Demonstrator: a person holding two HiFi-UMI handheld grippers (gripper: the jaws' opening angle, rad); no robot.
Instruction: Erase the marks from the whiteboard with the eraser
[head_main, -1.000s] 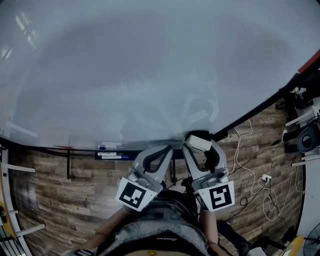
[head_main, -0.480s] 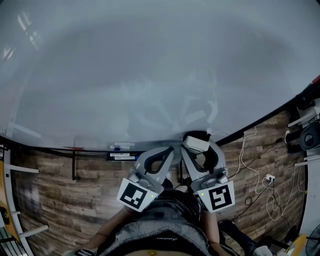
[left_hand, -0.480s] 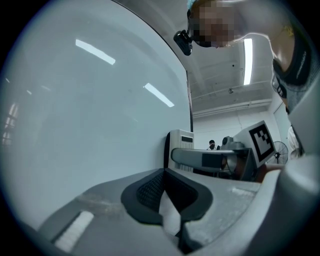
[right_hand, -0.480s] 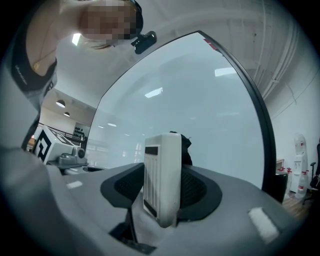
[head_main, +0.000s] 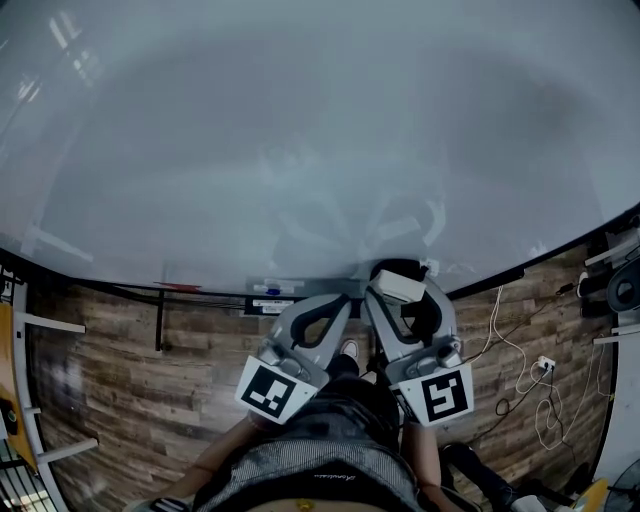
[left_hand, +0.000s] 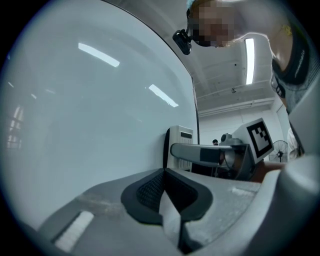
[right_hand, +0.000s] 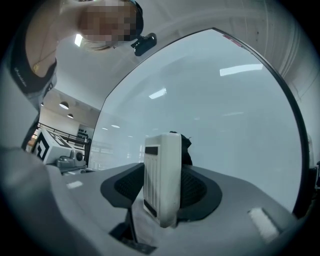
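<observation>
The whiteboard fills the upper frame, its whole face free to sweep; the marker tray juts below centre, cables trail lower right.

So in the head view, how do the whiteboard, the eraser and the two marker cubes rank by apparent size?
1. whiteboard, by far.
2. left marker cube and right marker cube: alike, and nearest the camera.
3. eraser, partly hidden by jaws.

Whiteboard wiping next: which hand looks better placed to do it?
Right. The right gripper is shut on the eraser, by the lower edge of the whiteboard. The left gripper has its jaws together with nothing between them.
</observation>
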